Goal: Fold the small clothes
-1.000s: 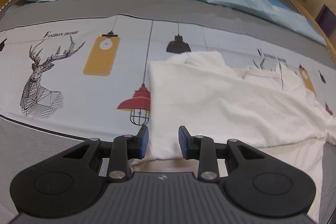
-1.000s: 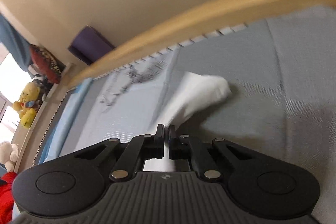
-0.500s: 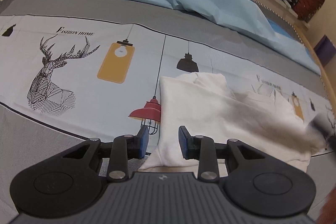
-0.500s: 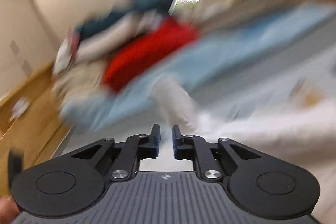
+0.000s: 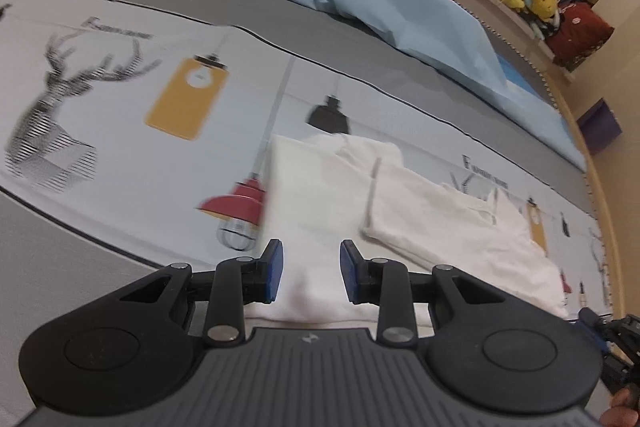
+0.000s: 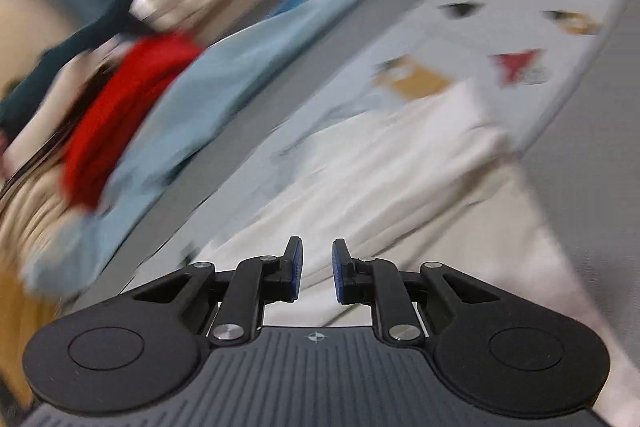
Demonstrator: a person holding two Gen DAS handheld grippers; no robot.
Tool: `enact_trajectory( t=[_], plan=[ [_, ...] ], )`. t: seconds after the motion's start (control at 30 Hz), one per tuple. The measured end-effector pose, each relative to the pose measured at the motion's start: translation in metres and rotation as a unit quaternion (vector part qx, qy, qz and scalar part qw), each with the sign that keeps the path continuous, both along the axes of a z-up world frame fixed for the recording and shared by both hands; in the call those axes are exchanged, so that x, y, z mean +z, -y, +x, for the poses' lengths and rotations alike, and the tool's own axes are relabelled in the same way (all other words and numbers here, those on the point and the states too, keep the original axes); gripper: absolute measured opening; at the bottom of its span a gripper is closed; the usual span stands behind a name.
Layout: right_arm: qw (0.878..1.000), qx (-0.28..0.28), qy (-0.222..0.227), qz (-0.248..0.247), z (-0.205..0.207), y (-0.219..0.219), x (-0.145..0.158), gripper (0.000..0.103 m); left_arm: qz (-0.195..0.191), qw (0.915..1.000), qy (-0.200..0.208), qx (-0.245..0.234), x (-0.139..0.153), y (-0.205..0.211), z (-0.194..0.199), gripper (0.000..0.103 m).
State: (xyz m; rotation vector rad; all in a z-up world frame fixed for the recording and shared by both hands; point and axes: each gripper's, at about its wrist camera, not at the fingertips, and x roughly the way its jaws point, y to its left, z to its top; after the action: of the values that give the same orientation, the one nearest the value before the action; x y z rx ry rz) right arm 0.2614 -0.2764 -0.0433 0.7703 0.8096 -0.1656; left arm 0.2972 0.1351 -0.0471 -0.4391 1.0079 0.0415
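Since the earlier frame, a sleeve panel has been laid across the white shirt (image 5: 320,211), which lies flat on the printed bedspread (image 5: 120,163). Left tongs (image 5: 311,277) hover part-open over its near edge, holding nothing. Next, I judge, comes gripping that hem.

Right tongs (image 6: 316,269) are opening above the shirt (image 6: 400,167), nothing between them; this view is blurred.
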Motion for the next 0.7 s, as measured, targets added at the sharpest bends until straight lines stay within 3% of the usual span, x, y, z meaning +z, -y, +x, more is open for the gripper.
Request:
enact_trajectory(
  t=[0.1,0.3,0.37,0.47,0.7],
  plan=[
    [1.000,-0.019,-0.009,0.021,0.006,0.021,-0.005,0.019,-0.015,0.9998,0.010,-0.005,-0.011,0.017,0.008,0.035],
    [0.999,-0.030,-0.007,-0.011,0.016,0.050,-0.006,0.019,-0.025,0.9991,0.033,-0.011,-0.039,0.042,0.027,0.035],
    [0.999,-0.044,-0.013,-0.002,0.014,0.064,-0.014,0.019,-0.021,0.9994,0.028,-0.001,-0.051,0.044,0.034,0.035],
    [0.998,-0.066,-0.019,0.001,0.021,0.085,-0.022,0.019,-0.047,0.9982,0.034,0.014,-0.059,0.044,0.042,0.035],
    [0.995,-0.093,-0.016,0.006,0.025,0.108,-0.024,0.019,-0.046,0.9984,0.034,0.005,-0.074,0.063,0.056,0.035]
  ],
)
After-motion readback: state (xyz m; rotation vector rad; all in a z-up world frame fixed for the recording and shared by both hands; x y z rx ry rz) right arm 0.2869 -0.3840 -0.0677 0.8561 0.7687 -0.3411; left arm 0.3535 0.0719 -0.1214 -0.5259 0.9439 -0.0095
